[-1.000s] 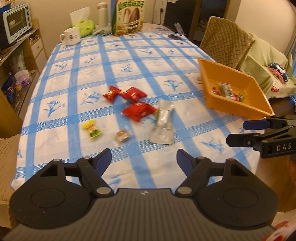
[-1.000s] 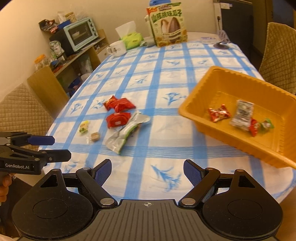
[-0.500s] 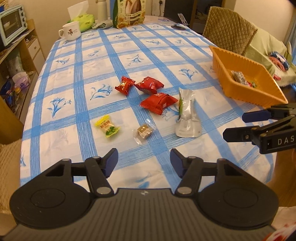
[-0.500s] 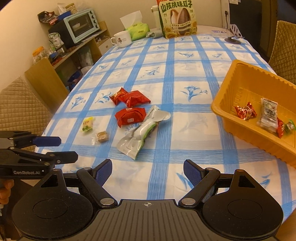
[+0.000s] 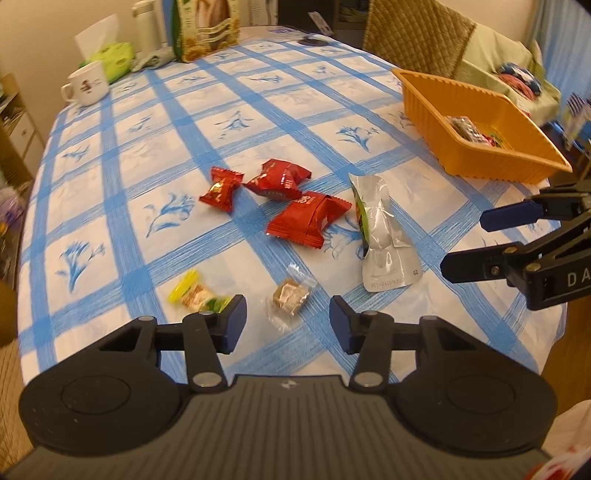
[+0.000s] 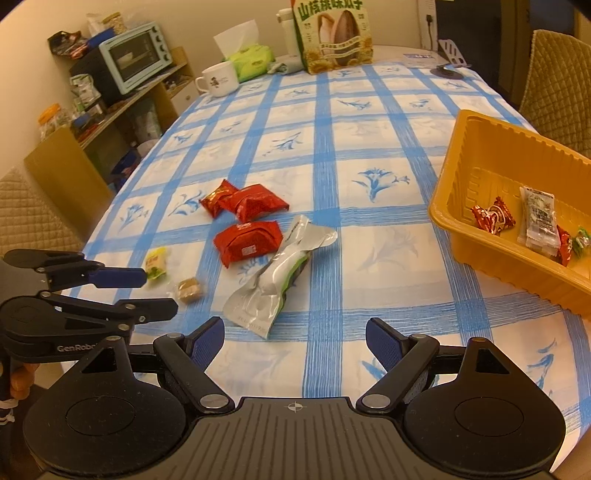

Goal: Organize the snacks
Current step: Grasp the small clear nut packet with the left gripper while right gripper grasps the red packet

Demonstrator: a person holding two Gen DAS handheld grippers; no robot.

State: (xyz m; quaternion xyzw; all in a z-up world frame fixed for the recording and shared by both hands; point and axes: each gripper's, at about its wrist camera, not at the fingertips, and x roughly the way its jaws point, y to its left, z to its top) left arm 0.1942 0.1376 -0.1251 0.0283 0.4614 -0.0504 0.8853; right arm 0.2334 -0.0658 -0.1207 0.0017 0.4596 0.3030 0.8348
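Here the brown candy lies ahead between the closing left gripper jaws.

On the counter, six snacks lie grouped at near left: two candies nearest, a pouch to their right, three packets behind; a tray holding more snacks stands at right, a mug and box at the far end.

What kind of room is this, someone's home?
Most likely a home dining area: a table under a blue-checked cloth, a toaster oven on a cluttered shelf, a mug, and padded chairs alongside.
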